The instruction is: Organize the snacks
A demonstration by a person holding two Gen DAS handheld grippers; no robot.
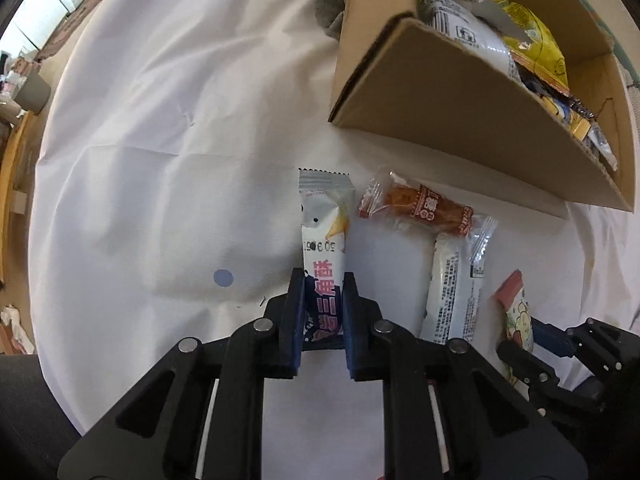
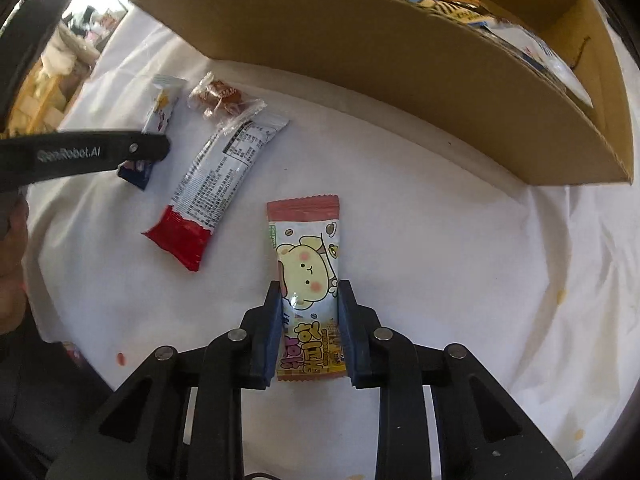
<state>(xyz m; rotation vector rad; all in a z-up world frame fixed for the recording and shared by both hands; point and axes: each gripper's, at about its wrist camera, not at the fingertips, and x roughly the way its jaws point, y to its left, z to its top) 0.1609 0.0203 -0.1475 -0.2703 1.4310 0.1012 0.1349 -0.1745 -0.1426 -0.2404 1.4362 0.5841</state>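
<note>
My left gripper (image 1: 322,286) is shut on a white and blue snack packet (image 1: 323,240) that lies on the white cloth; the packet also shows in the right wrist view (image 2: 160,108). My right gripper (image 2: 308,294) is shut on a pink and yellow cartoon-bear snack packet (image 2: 308,276), which also shows in the left wrist view (image 1: 517,312). A clear red-printed packet with an orange snack (image 1: 416,206) and a white bar with a red end (image 2: 216,176) lie between them. A cardboard box (image 1: 460,96) holding several snack bags stands just beyond.
The white cloth (image 1: 160,140) covers the table. A grey towel (image 1: 330,0) lies behind the box's left corner. The left gripper's arm (image 2: 80,156) crosses the left side of the right wrist view. Room clutter lies past the table's left edge.
</note>
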